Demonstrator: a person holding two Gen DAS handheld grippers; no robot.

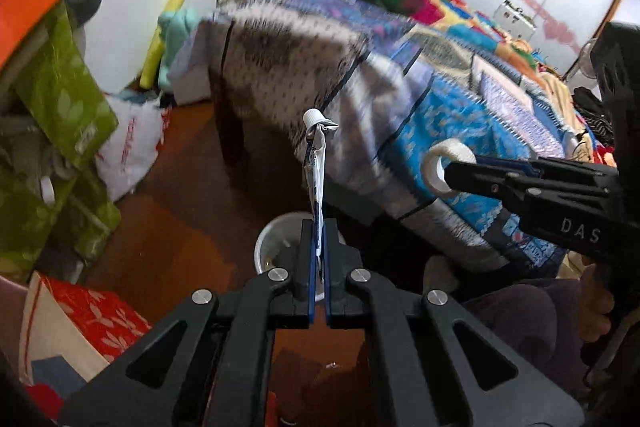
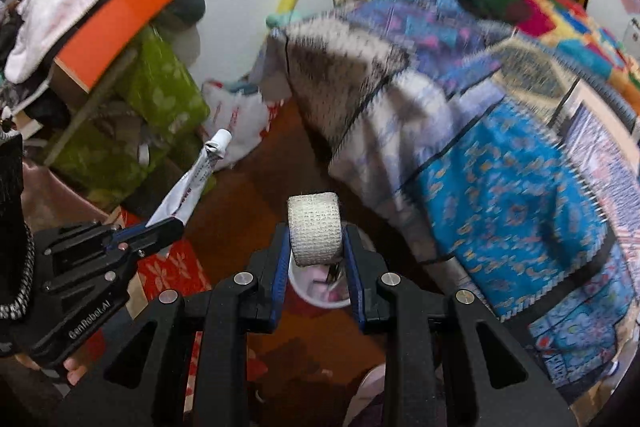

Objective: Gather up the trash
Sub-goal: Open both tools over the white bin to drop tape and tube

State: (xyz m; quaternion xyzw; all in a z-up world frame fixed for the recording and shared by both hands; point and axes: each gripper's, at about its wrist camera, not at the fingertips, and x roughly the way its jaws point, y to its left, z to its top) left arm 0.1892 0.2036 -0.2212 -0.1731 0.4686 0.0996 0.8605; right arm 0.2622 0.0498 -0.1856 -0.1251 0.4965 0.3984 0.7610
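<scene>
The left gripper [image 1: 318, 259] is clamped flat on the tail end of a squeezed-out tube [image 1: 316, 171], its two blue pads pressed together with only the crimped foil between them. In the left wrist view the tube rises from the fingertips toward 12 o'clock, and its white cap [image 1: 313, 116] is the farthest point from the jaws. In the right wrist view the same tube [image 2: 192, 183] slants from the left gripper [image 2: 160, 227] toward 1 o'clock, cap end up.

The right gripper [image 2: 316, 259] holds a roll of white tape [image 2: 315, 229] between its fingers, which stand narrowly apart, one pad against each flat side of the roll. The roll sits at the fingertips and juts past them toward 12 o'clock, its rounded band facing the camera. In the left wrist view the right gripper [image 1: 456, 175] reaches in from 3 o'clock, and the roll [image 1: 442, 167] shows its open hole at the tip.

A white bin [image 2: 320, 301] stands on the brown floor [image 1: 188, 227] right under both grippers; in the left wrist view its rim [image 1: 272, 231] curves just behind the closed fingers. A bed with a patterned quilt [image 2: 500, 167] fills the side from 1 to 4 o'clock, and green bags [image 2: 160, 95] are piled at 10 o'clock. Much of the background is blurred.
</scene>
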